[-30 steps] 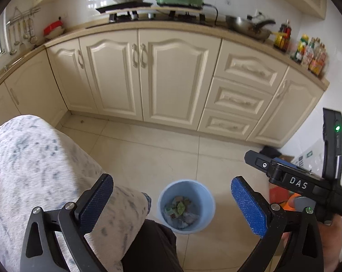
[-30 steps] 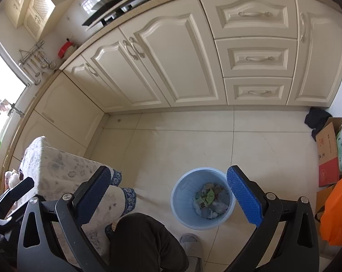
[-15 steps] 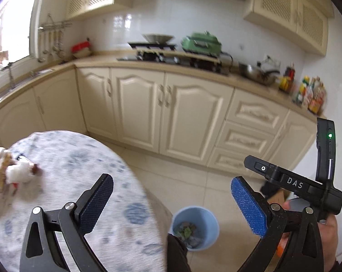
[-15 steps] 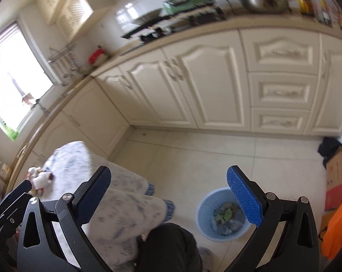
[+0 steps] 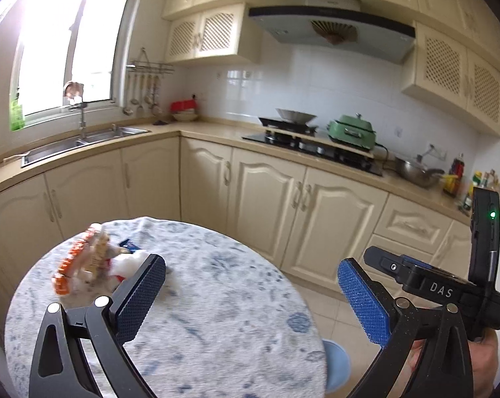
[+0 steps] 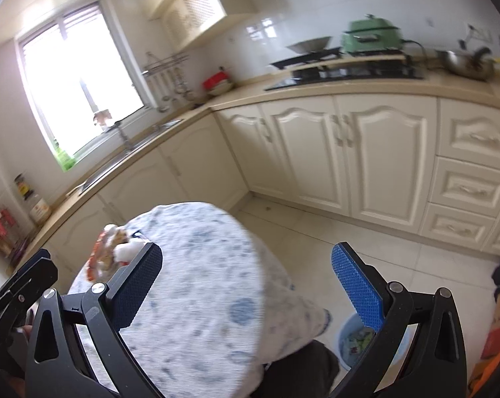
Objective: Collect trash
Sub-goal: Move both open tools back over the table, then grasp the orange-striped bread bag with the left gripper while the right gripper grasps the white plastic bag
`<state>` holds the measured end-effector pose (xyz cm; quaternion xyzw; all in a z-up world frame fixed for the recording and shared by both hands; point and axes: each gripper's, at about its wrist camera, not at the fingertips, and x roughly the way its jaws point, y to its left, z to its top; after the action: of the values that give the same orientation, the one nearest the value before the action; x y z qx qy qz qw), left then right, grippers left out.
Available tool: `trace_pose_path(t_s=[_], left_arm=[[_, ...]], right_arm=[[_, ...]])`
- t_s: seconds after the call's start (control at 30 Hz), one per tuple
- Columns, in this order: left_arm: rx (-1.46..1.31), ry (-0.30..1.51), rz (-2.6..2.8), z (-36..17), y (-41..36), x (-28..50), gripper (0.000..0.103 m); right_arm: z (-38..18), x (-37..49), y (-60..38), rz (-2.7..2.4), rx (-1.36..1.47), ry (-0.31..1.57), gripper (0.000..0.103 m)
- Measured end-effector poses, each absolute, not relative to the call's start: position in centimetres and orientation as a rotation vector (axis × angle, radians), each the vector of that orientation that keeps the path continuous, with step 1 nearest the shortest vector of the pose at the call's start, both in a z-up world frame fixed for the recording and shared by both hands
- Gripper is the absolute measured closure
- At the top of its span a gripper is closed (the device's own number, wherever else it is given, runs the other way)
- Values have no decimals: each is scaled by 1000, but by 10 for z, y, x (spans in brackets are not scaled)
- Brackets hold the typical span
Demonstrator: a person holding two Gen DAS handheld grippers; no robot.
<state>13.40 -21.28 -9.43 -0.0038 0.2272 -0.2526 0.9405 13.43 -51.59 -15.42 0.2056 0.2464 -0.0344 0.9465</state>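
Left wrist view: left tongs (image 5: pixel 251 293) gape wide, empty; the trash pile (image 5: pixel 94 263) sits by the left pad on the table (image 5: pixel 216 315). Risk: loose wrappers scatter if nudged. Right wrist view: right tongs (image 6: pixel 246 282) wide, empty; bin (image 6: pixel 356 341) low beneath the right pad, easily missed.

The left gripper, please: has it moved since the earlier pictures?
Yes. The left gripper has tilted upward: the bin has dropped to the bottom edge, and the trash on the table has come into view.
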Motion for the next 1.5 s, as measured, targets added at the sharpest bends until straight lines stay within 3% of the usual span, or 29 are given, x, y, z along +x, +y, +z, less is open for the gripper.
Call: trace_pose_path(t_s=[0.73, 1.5], left_arm=[[-111, 410, -226, -107, -66, 81, 1], [-59, 619, -121, -150, -27, 274, 1]], right_arm=[[-138, 193, -360, 142, 212, 530, 0], [-236, 371, -274, 208, 138, 830, 0]])
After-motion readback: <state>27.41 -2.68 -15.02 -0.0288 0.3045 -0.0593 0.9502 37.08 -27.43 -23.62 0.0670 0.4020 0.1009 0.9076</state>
